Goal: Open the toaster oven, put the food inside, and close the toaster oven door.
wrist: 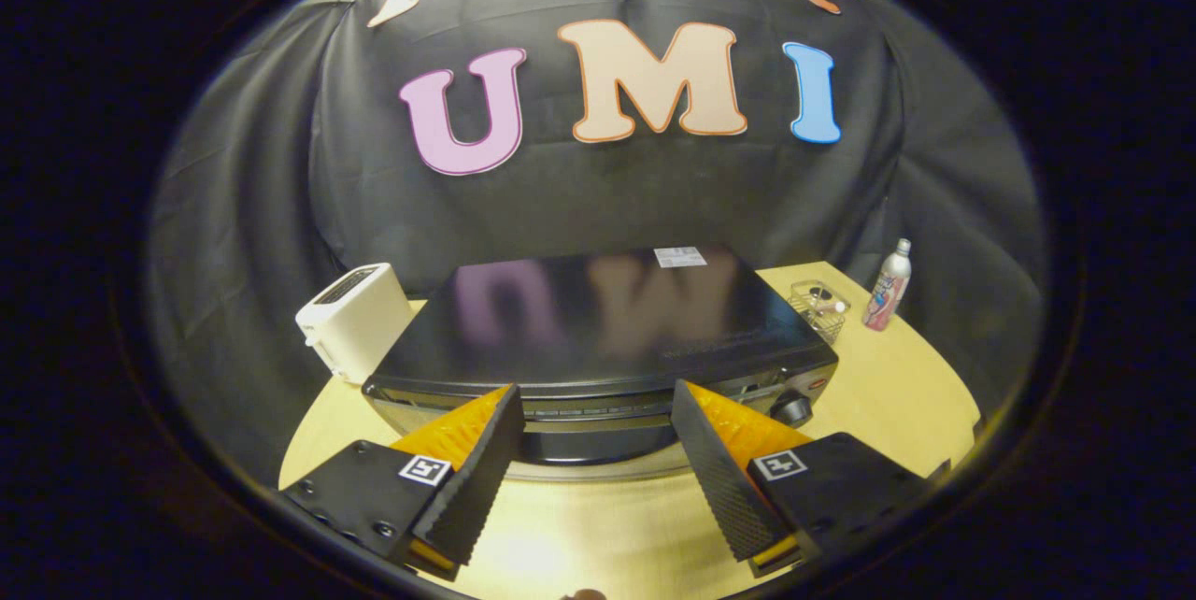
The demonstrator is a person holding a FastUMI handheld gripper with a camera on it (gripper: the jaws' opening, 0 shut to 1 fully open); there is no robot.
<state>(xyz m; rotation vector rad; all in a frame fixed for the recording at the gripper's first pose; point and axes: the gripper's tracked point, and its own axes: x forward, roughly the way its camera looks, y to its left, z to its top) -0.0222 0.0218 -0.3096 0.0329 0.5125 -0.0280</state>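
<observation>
Black and glossy, the toaster oven (598, 338) sits on a pale wooden table (897, 394), directly ahead of the gripper (595, 436) and seen from slightly above. Its long side runs left to right across the line of approach, so its front faces the gripper squarely. The fingers are spread wide and hold nothing; their tips frame the middle of the oven's front, where a dark horizontal bar, probably the door handle (598, 436), lies between them and just beyond. The door looks closed. A round knob (791, 408) sits at the front's right end, just past the right finger.

No food item can be picked out with certainty. A small clear container (818, 308) with something in it stands beside the oven's back right corner, and a slim bottle (888, 285) is a little further right. A white toaster (355, 320) stands close against the oven's left side.

Judging from this, opening the door is the step in hand: the handle is straight ahead. Bare tabletop lies below the fingers, giving room for the door to drop forward, though the table's edge is near on both sides.
</observation>
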